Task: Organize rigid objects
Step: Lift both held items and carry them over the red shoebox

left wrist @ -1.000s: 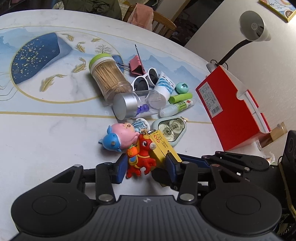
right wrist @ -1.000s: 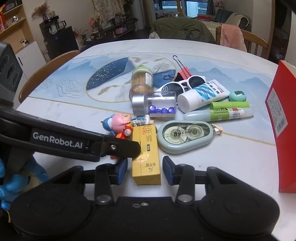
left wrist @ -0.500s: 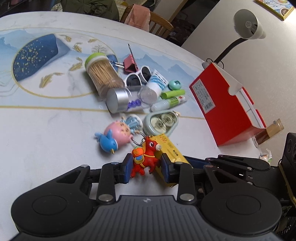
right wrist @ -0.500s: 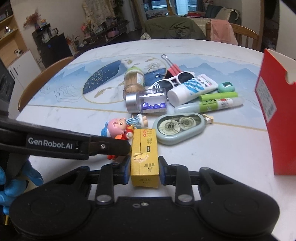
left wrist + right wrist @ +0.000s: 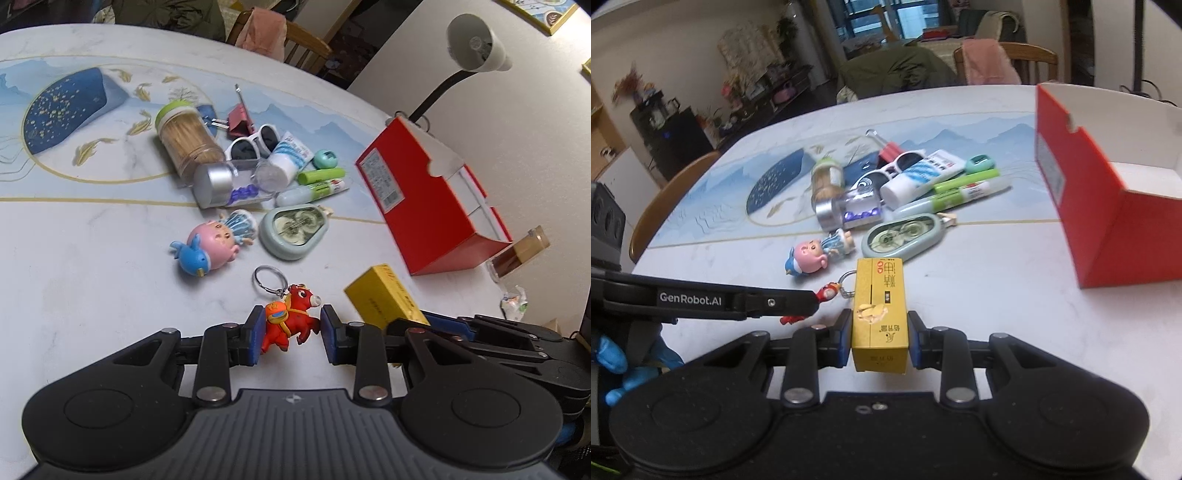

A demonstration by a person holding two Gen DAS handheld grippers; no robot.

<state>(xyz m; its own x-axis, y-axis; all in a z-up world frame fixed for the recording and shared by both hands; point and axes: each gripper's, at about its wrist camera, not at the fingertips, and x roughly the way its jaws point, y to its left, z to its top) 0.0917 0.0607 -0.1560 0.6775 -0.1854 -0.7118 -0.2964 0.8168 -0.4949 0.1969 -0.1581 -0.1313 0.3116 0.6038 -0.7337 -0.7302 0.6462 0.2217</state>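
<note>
- Your left claw (image 5: 289,328) is closed on the red horse keychain (image 5: 290,319); the jaws have just been closing, and the blue pads press the toy from both sides. Its metal key ring (image 5: 269,278) hangs free just ahead of the fingertips.
- Your right claw (image 5: 880,334) is clamped on the yellow box (image 5: 880,308), which stands lengthwise between the pads and juts forward beyond them; these jaws too have just been closing. In the left wrist view the same box (image 5: 382,295) shows just right of the left claw, with the right claw's black fingers behind it.
- Ahead of both claws, resting on the white counter (image 5: 92,266), lie the pink-and-blue figurine (image 5: 207,247) to the left and the pale green tape dispenser (image 5: 293,230) beside it, apart from the box and the keychain.
- Farther ahead is a tight cluster: a clear vial with a silver cap (image 5: 229,184), a toothpick jar (image 5: 186,142) with a green lid, white sunglasses (image 5: 251,142), a white tube (image 5: 290,158), green glue sticks (image 5: 319,181), a small teal cap (image 5: 325,158) and a red binder clip (image 5: 240,120).
- Ahead and to the right of the claws stands the open red box (image 5: 1108,206), white inside; its near corner is well clear of the yellow box.
- Beyond the counter's far edge: a wooden chair (image 5: 1027,62) draped with pink cloth.
</note>
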